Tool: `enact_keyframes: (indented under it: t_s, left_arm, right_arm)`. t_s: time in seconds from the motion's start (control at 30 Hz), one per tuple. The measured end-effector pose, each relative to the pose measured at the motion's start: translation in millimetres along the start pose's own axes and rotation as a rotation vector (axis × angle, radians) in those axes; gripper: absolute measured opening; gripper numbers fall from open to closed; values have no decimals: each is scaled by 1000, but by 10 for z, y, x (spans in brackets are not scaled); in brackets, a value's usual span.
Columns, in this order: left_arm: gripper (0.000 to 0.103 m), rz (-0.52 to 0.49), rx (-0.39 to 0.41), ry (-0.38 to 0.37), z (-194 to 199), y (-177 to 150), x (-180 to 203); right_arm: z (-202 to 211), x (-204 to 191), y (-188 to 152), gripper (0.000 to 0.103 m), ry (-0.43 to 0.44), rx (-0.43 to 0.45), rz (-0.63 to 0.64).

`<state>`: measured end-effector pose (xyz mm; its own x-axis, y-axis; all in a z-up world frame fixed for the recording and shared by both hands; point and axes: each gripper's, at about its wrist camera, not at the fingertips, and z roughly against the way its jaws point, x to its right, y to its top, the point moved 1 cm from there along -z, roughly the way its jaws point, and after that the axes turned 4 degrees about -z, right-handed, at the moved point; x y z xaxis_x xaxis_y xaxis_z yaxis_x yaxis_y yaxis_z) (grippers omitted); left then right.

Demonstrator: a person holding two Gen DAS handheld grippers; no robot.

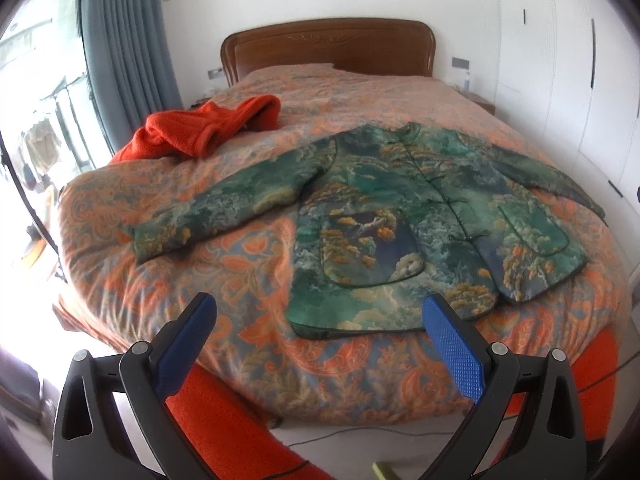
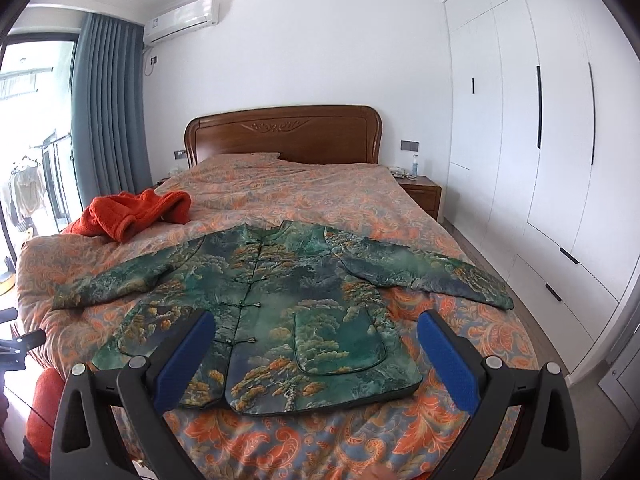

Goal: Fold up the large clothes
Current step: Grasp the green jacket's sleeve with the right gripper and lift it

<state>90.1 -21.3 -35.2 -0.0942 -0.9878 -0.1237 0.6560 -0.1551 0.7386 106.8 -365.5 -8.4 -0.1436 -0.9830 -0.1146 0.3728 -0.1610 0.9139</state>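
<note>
A green patterned jacket (image 1: 384, 208) lies flat and buttoned on the bed, front up, both sleeves spread out to the sides. It also shows in the right wrist view (image 2: 296, 312). My left gripper (image 1: 320, 308) is open and empty, held above the bed's foot edge just short of the jacket's hem. My right gripper (image 2: 316, 324) is open and empty, held above the jacket's lower half near the hem. Both have blue pads.
A crumpled orange-red garment (image 1: 208, 124) lies at the bed's left side, also seen in the right wrist view (image 2: 132, 210). The bed (image 2: 320, 200) has an orange floral cover and wooden headboard (image 2: 280, 132). White wardrobes (image 2: 540, 140) stand at the right, a nightstand (image 2: 424, 188) beside the bed.
</note>
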Motion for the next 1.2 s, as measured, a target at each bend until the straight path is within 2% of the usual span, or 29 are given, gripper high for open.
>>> enact_keyframes:
  t_s: [0.13,0.27,0.33,0.43,0.53,0.73,0.83,0.9,1.0,1.1,1.17,1.2]
  left_arm:
    - [103,-9,-15,8,-86,-7,41]
    - [103,-17,-23,5,-156,27,81]
    - [103,-26,-27,3,-197,46,114]
    - [103,-33,-31,-1,-250,63,160]
    - [103,-24,-37,-23,-285,67,186]
    - [103,-20,-63,-27,-380,62,239]
    - [103,-19,-102,-24,-483,42,269]
    - [103,-24,-128,-22,-545,34,302]
    - [103,-38,-148,-10,-607,46,369]
    - [103,-46,-165,-5,-661,64,425]
    - [103,-48,-180,-3,-704,70,450]
    - [103,-50,-188,-2,-724,69,462]
  right_arm:
    - [-306,100,-113,103,-26,-70,24]
    - [-516,269,-168,103,-13,-87,-12]
    - [-596,441,-124,103,1,-65,-55]
    - [-704,885,19,103,17,8,-198]
    - [-968,1532,169,103,39,59,-386]
    - [-1748,2850,248,103,-7,14,-737]
    - [-2199,3427,54,103,3,-56,-946]
    - [-2514,3740,-195,103,17,-102,-1105]
    - [-2833,3938,-492,101,-18,-120,-1229]
    - [-3104,4029,-713,91,-81,-120,-1309]
    - [-3276,4048,-771,80,-110,-134,-1325]
    - [-3348,4064,-774,80,-127,-135,-1322]
